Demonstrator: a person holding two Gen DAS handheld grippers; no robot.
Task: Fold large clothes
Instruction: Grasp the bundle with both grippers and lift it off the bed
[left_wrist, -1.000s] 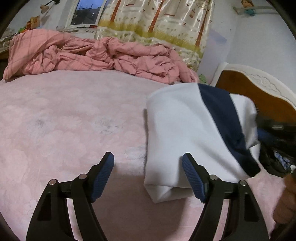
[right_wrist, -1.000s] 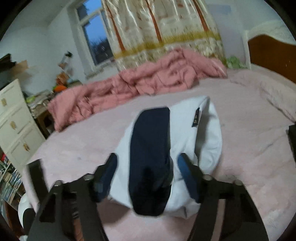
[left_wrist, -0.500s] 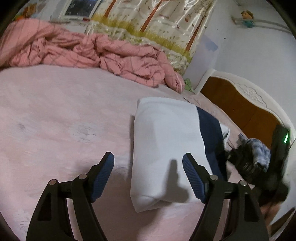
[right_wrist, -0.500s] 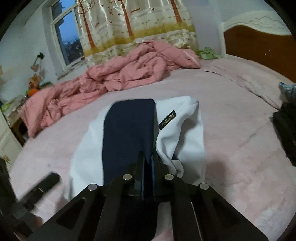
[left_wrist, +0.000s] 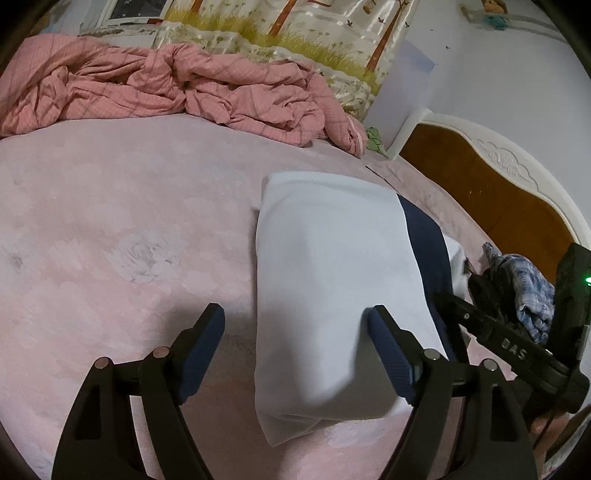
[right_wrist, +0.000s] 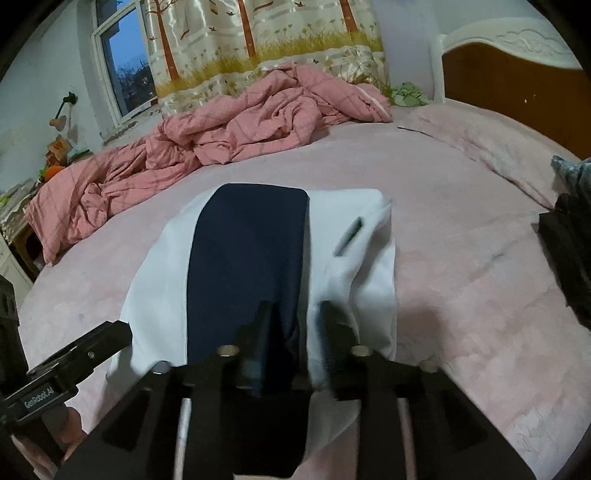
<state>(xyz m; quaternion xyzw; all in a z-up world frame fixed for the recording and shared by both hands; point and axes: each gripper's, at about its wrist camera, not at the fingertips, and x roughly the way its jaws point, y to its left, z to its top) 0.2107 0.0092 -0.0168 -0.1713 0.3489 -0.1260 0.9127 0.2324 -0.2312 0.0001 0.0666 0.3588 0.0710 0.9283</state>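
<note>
Left wrist view: the folded garment (left_wrist: 332, 280), white with 1 navy band along its far-right side, lies flat on the pink bed (left_wrist: 129, 229). The left gripper (left_wrist: 295, 328) hangs over the garment's near-left edge, its jaws wide apart and just opening further; the right pad is above the white cloth, the left pad above bare bedspread, gripping nothing. Beyond the garment lies a crumpled pink quilt (left_wrist: 177, 92).

Right wrist view: the right gripper (right_wrist: 295, 332) is at the garment's (right_wrist: 255, 266) near end, its jaws just reopened to about half, blurred, with the navy band's edge between them; a grip cannot be told.
</note>
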